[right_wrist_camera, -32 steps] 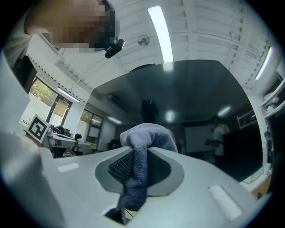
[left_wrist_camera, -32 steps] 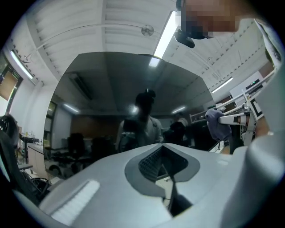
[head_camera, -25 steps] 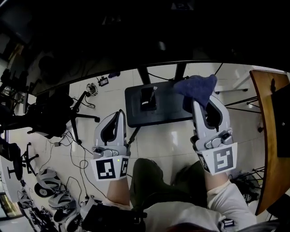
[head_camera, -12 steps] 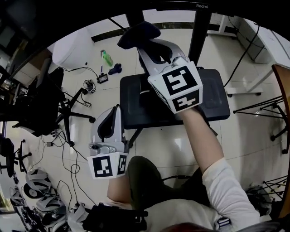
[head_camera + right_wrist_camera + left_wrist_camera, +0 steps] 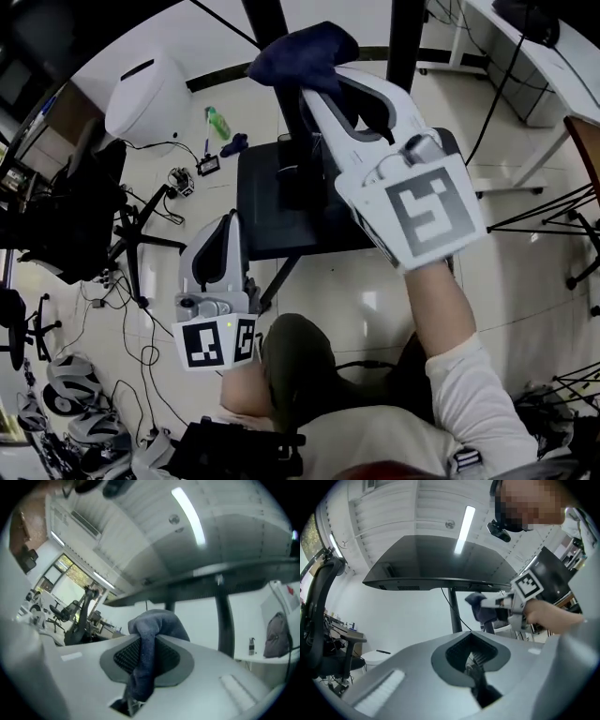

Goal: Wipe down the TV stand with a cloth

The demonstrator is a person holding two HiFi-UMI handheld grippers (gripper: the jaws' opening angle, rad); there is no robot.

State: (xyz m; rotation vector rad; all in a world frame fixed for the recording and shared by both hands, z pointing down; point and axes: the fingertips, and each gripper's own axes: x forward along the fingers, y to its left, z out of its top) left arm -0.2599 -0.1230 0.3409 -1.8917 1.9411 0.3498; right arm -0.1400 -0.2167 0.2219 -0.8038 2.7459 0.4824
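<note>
**Cloth clamped in your right claw, up by the stand's left post**

The cloth (image 5: 300, 54) is a dark blue, soft, nappy fabric, bunched into a rounded wad. In the right gripper view it runs as a narrow folded strip lengthwise along the jaws. It passes down between the two ribbed black pads and bulges over their tips. In the head view the wad's long axis lies crosswise to the claw, from left to right.

Your right gripper (image 5: 314, 89) is closed tight on that strip, with the smooth grey shells pressed to it on both sides. The claw points away from you. In the head view the wad shows past the far edge of the TV stand's base plate (image 5: 272, 225), just beside the left post (image 5: 265, 19). I cannot tell whether it touches the post.

The base plate is a flat, matte black rectangle with rounded corners, lying on glossy pale floor tiles. Two straight black posts rise from it, the right post (image 5: 405, 37) well apart from the left.

Your left gripper (image 5: 228, 230) hangs low, near the base plate's near left corner. Its jaws are pressed together with nothing between them.
</note>
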